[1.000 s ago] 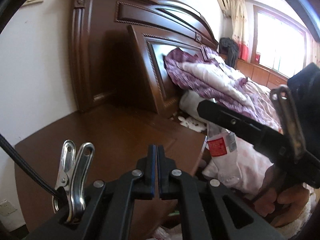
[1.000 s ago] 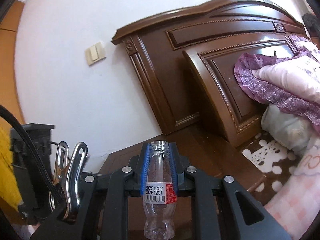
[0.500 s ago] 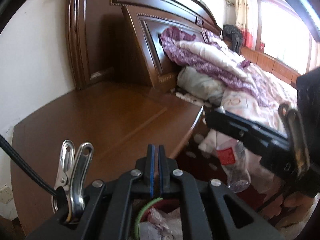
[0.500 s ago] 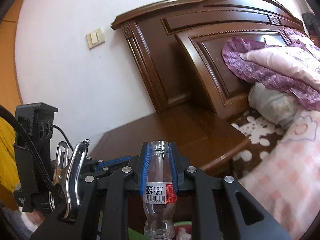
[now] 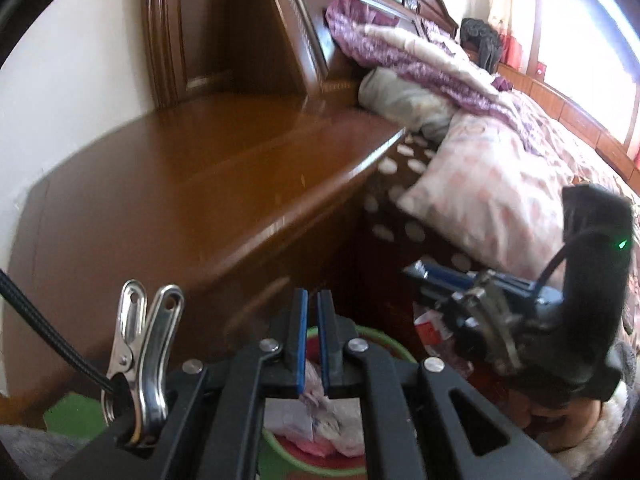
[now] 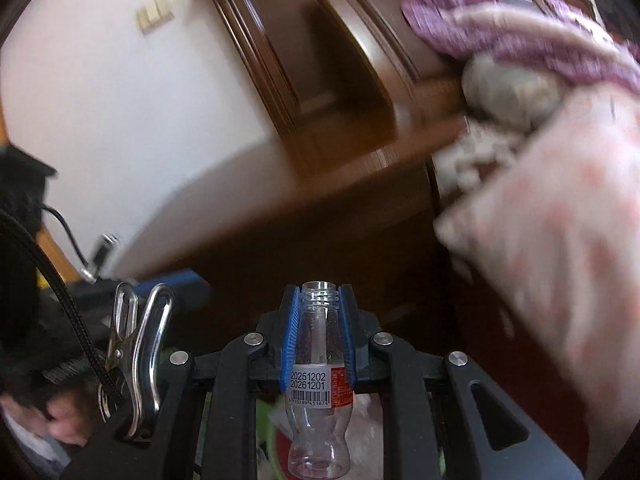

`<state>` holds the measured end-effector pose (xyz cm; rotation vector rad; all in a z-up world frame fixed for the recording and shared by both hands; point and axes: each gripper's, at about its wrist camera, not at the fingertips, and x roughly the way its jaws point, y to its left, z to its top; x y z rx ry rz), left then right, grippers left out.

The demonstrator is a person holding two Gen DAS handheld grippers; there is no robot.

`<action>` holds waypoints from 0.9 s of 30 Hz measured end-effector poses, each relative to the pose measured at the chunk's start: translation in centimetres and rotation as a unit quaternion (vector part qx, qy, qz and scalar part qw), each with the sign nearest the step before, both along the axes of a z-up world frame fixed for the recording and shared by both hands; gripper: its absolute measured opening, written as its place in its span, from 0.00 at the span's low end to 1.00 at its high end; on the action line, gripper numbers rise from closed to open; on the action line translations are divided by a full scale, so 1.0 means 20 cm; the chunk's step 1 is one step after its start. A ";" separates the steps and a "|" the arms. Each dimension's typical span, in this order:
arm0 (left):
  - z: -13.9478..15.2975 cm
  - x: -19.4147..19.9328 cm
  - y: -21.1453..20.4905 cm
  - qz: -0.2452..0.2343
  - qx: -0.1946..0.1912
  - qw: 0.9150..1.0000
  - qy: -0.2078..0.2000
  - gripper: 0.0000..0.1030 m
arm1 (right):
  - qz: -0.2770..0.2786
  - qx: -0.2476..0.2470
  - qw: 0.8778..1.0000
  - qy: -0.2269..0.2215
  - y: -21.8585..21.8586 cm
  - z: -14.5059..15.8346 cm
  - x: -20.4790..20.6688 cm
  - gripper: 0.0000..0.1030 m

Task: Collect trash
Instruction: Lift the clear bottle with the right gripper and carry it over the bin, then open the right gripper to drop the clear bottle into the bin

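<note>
My right gripper (image 6: 318,296) is shut on the neck of a clear, empty plastic bottle (image 6: 318,360) with a red and white label. The bottle hangs base down over a green-rimmed bin (image 6: 266,412). From the left wrist view, that bin (image 5: 384,340) sits on the floor beside the nightstand, with crumpled paper and wrappers (image 5: 320,420) inside. My left gripper (image 5: 312,300) hovers above the bin, its blue pads nearly touching and nothing between them. The right gripper (image 5: 416,276) also shows at the right of this view, its bottle (image 5: 432,328) blurred beneath it.
A brown wooden nightstand (image 5: 200,200) fills the left, its front edge just beyond the bin. Behind it stand a carved headboard (image 5: 240,32) and a white wall. The bed with a pink quilt (image 5: 500,184) borders the right. A hand (image 6: 64,420) holds the left gripper.
Both grippers have come down and tilted downward in front of the nightstand. The bin with its trash has come into view beneath them. The bottle stays clamped in the right gripper.
</note>
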<state>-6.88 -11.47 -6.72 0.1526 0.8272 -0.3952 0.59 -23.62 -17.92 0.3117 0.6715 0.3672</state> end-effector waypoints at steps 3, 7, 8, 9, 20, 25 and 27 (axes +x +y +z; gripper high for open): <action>-0.05 0.00 0.00 -0.002 0.006 1.000 0.013 0.03 | 0.003 -0.009 1.000 0.029 0.01 -0.11 0.00 0.19; -0.11 0.02 0.01 0.002 0.015 1.000 0.026 0.04 | 0.010 -0.029 0.998 0.057 0.03 -0.23 0.03 0.19; -0.12 0.02 0.01 0.002 0.019 0.999 0.032 0.04 | 0.010 -0.030 0.997 0.065 0.03 -0.26 0.04 0.19; -0.14 0.02 0.01 0.002 0.023 0.999 0.036 0.04 | 0.009 -0.027 0.997 0.077 0.03 -0.30 0.05 0.19; -0.38 0.02 -0.01 -0.002 0.058 0.994 0.088 0.04 | 0.011 -0.042 0.987 0.155 0.04 -0.58 0.08 0.19; -0.54 0.03 -0.03 0.000 0.081 0.990 0.117 0.04 | 0.016 -0.083 0.980 0.181 0.07 -0.70 0.09 0.19; -0.60 0.03 -0.04 -0.003 0.088 0.988 0.128 0.04 | 0.017 -0.081 0.978 0.189 0.07 -0.73 0.09 0.19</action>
